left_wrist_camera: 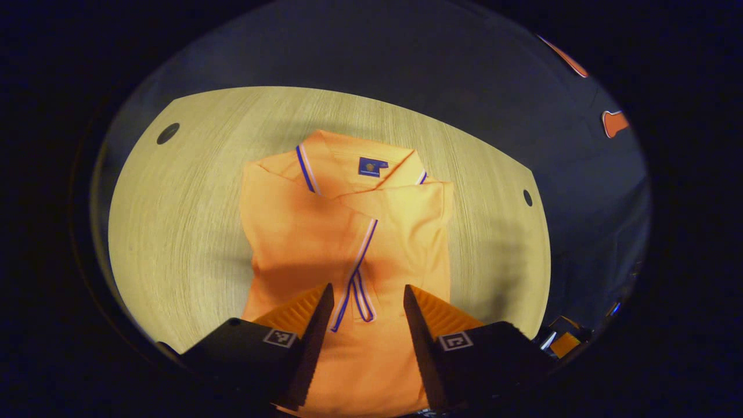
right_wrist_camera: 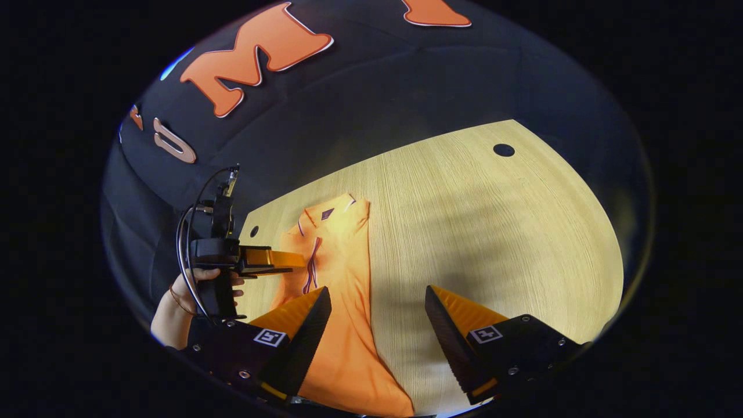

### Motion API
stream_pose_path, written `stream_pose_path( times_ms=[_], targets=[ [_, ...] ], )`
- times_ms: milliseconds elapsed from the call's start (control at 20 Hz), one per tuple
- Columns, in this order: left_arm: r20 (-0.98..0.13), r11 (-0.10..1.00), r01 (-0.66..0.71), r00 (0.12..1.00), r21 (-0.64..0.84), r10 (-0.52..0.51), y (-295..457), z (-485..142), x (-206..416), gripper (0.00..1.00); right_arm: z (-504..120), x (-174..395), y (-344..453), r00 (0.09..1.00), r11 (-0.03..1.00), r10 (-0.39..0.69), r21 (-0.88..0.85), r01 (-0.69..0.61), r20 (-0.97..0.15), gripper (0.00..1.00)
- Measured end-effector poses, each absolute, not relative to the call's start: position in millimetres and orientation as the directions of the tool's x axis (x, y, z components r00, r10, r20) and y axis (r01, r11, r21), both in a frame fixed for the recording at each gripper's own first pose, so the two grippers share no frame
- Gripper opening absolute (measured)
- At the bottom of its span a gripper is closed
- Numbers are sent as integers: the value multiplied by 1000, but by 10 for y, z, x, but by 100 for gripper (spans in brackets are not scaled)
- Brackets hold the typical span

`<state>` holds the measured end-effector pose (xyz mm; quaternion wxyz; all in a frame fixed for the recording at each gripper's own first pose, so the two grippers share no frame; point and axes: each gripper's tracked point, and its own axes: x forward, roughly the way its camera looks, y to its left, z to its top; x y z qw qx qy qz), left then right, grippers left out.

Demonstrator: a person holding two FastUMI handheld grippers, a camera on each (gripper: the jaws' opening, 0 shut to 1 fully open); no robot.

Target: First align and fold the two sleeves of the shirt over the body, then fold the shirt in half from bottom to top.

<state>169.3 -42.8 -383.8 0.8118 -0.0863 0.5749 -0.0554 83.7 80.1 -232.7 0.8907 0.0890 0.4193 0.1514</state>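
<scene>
**Sleeves folded in, bottom fold comes next**

While both grippers hang above the shirt with nothing between their fingers, the work seems to stand between its two steps. The left gripper [left_wrist_camera: 367, 325] has its jaws spread, and it looks down the middle of the orange shirt [left_wrist_camera: 348, 244], over the striped sleeve edges [left_wrist_camera: 357, 278] that meet near the centre. In the right gripper view, the hand [right_wrist_camera: 200, 284] holding this gripper is seen at the far side of the shirt. The right gripper [right_wrist_camera: 377, 328] is also spread, above the right edge of the shirt near its lower part, partly over the bare wooden table [right_wrist_camera: 493, 232].

The shirt lies flat as a narrow column, collar [left_wrist_camera: 354, 162] away from the person. I judge the sleeve step is done. The next move probably needs each gripper to go down to one bottom corner, pinch it, and carry the hem up toward the collar evenly.
</scene>
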Motion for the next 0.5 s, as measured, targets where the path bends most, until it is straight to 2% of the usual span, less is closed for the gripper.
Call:
stream_pose_path(
  times_ms=[50, 100, 200, 350, 400, 500],
  targets=[
    [-922, 980, -1, 338, -200, -188, -422, -3809, 1669, 79, -2315, 816, 802, 604, 939, 342, 280, -198, -720, 99],
    [-919, 978, 10, 340, -207, -198, -432, -3767, 1624, 100, -2308, 801, 817, 605, 940, 340, 275, -201, -720, 99],
    [-897, 976, 50, 386, -212, -215, -424, -3601, 1552, 99, -2319, 756, 872, 604, 941, 338, 268, -206, -722, 99],
    [-877, 982, 103, 444, -155, -185, -249, -3321, 1341, 99, -2333, 667, 957, 600, 944, 331, 249, -218, -728, 99],
    [-869, 983, 104, 459, -153, -184, -204, -3231, 1242, 96, -2331, 619, 992, 599, 944, 330, 240, -228, -730, 99],
    [-854, 979, 85, 480, -184, -202, -141, -3059, 978, 99, -2327, 501, 1052, 597, 946, 319, 209, -248, -736, 99]
  ],
)
